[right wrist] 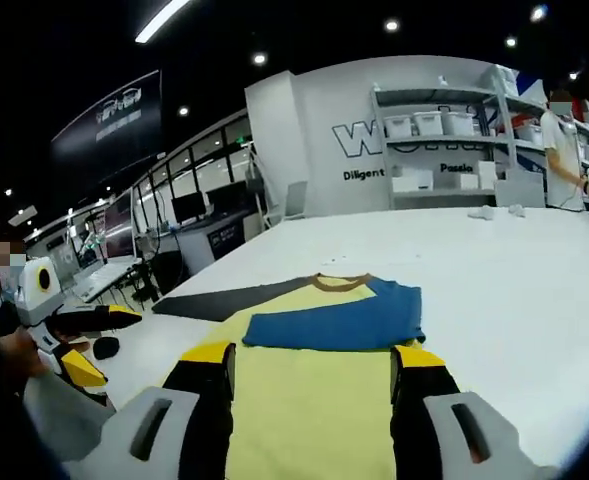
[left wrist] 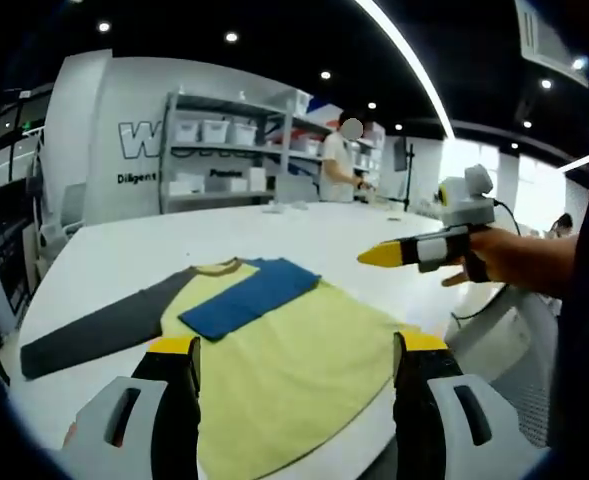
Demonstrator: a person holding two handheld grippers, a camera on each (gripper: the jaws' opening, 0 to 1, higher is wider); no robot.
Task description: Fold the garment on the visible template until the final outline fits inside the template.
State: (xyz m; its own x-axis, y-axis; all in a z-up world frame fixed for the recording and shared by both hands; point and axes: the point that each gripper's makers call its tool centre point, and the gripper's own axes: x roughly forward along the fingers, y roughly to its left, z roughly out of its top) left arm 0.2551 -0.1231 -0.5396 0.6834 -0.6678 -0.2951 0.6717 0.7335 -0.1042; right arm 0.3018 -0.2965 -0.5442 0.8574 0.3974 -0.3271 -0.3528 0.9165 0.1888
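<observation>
A yellow shirt [left wrist: 294, 355] lies flat on the white table [left wrist: 124, 250], brown collar away from me. Its blue sleeve [left wrist: 249, 295] is folded across the chest, and the dark grey sleeve [left wrist: 104, 335] stretches straight out to the side. My left gripper [left wrist: 297, 345] hovers open over the shirt's lower body, nothing between its fingers. My right gripper [left wrist: 382, 256] hangs in the air beyond the shirt's blue-sleeve side, held by a hand. In the right gripper view the shirt [right wrist: 314, 410] lies under my open right gripper [right wrist: 314, 355]; the left gripper [right wrist: 104, 342] shows open, off the table's edge.
Shelves with white bins [left wrist: 224, 150] stand behind the table, and a person [left wrist: 339, 165] works near them. Small white items [right wrist: 494, 212] lie at the table's far end. Desks with monitors [right wrist: 184, 215] line one side. The table edge [left wrist: 394, 420] runs close under the shirt's hem.
</observation>
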